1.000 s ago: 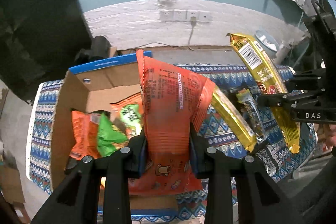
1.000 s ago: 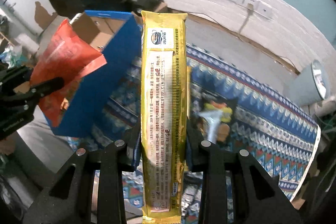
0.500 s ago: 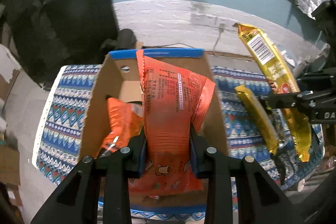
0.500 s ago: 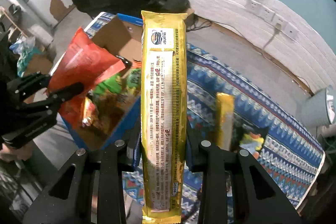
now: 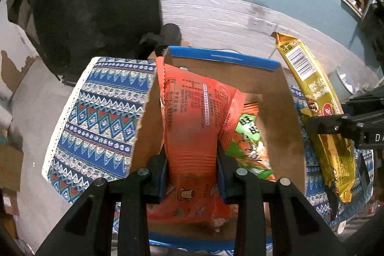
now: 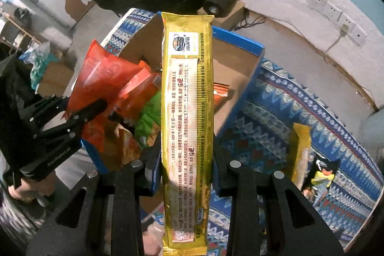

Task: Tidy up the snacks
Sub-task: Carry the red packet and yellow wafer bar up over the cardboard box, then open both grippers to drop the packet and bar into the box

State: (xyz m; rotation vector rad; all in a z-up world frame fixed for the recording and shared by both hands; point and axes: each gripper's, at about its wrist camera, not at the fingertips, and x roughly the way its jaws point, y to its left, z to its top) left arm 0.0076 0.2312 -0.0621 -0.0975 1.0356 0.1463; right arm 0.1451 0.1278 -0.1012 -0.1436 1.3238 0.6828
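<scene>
Above the cardboard box (image 5: 283, 112), both grippers clamp snack packets.

Left gripper (image 5: 192, 174) pinches the orange packet (image 5: 194, 116), long axis running forward beyond its jaws; right gripper (image 6: 186, 172) squeezes the gold packet (image 6: 187, 112) likewise, lengthwise between its jaws.

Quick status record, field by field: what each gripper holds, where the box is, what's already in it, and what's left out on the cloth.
left gripper: shut on orange snack packet, held over the box opening
right gripper: shut on long gold biscuit pack, held upright
cardboard box: open, blue-edged, on patterned tablecloth
box contents: green snack bag and orange packets
left on cloth: yellow pack and a small dark wrapper, right of the box
</scene>
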